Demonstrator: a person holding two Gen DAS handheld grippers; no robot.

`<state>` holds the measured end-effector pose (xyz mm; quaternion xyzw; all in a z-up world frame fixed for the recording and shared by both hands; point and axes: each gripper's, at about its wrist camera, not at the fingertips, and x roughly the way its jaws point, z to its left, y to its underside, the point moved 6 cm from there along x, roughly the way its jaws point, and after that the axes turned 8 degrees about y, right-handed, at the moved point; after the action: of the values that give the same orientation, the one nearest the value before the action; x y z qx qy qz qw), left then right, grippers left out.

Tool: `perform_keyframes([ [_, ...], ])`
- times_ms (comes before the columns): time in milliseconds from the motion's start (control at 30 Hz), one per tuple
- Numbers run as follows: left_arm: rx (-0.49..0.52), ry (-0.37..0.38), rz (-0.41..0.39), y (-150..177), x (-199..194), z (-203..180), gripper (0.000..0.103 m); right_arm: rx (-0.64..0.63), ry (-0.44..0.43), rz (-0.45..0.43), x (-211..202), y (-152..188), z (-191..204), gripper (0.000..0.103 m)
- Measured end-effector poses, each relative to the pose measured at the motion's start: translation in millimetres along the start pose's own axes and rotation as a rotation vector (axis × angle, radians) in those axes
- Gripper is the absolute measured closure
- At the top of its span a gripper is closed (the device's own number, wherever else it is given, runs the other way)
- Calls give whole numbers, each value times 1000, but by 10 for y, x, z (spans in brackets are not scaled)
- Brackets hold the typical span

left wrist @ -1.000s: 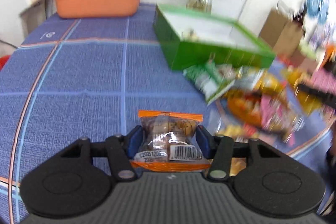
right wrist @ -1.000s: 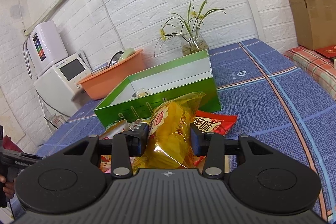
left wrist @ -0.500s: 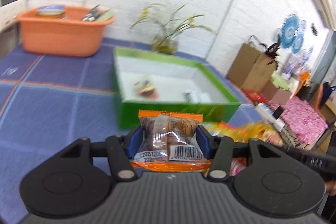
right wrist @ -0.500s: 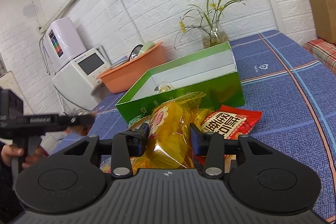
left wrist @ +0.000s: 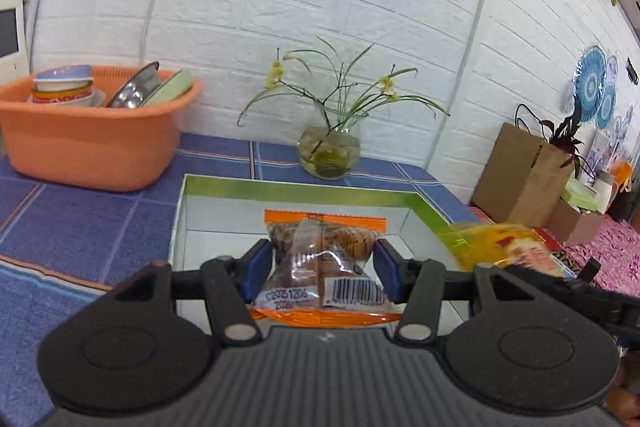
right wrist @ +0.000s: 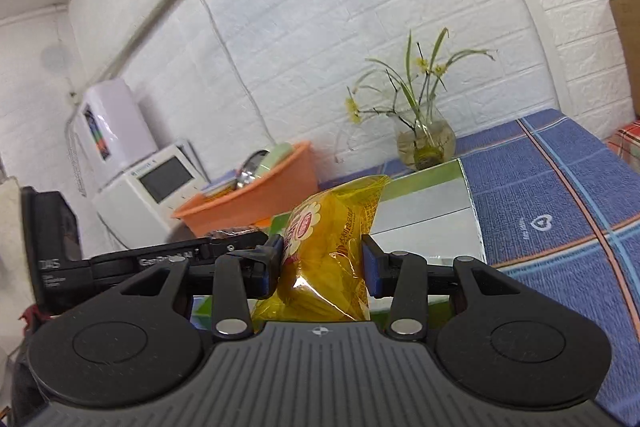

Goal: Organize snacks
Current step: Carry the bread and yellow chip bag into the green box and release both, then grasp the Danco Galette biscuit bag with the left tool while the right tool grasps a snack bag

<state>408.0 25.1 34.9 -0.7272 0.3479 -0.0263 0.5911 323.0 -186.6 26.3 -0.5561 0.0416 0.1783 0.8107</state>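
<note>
My left gripper (left wrist: 323, 269) is shut on a clear snack packet with orange edges and a barcode (left wrist: 324, 267), held above the near part of the green box with a white inside (left wrist: 296, 187). My right gripper (right wrist: 324, 259) is shut on a yellow snack bag (right wrist: 328, 247), raised in front of the same green box (right wrist: 448, 171). In the left wrist view the yellow bag (left wrist: 492, 243) shows at the right, over the box's right wall. In the right wrist view the left gripper's black body (right wrist: 160, 259) lies just left of my right fingers.
An orange basin with dishes (left wrist: 88, 139) stands on the blue tablecloth (left wrist: 80, 227) at the back left. A glass vase with a plant (left wrist: 328, 151) sits behind the box by the brick wall. A white appliance (right wrist: 148, 187) is at the left; a brown paper bag (left wrist: 524, 175) at the right.
Both grippers have moved with their packets toward the green box, which now lies right under them. The loose snack pile seen earlier on the table is out of view.
</note>
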Motion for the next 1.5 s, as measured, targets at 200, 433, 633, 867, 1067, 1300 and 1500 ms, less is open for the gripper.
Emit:
perform_keyframes([
  [200, 67, -13, 84, 117, 287, 38, 49, 16, 131, 63, 429, 100, -183, 28],
  [433, 130, -29, 116, 190, 322, -17, 36, -13, 147, 48, 293, 40, -72, 0],
  [633, 148, -51, 69, 61, 101, -50, 30, 81, 193, -35, -154, -73, -152, 0],
  [867, 180, -82, 44, 76, -400, -68, 27, 254, -109, 171, -658, 365, -63, 0],
  [1067, 268, -123, 68, 497, -1272, -27, 22, -6, -227, 349, -1100, 937, 402, 0],
  [1300, 177, -17, 188, 1303, -1813, 88, 21, 123, -211, 520, -1068, 1423, 442, 0],
  [1500, -6, 220, 312, 1552, -1627, 75, 21, 409, -210, 460, -919, 1401, 325, 0],
])
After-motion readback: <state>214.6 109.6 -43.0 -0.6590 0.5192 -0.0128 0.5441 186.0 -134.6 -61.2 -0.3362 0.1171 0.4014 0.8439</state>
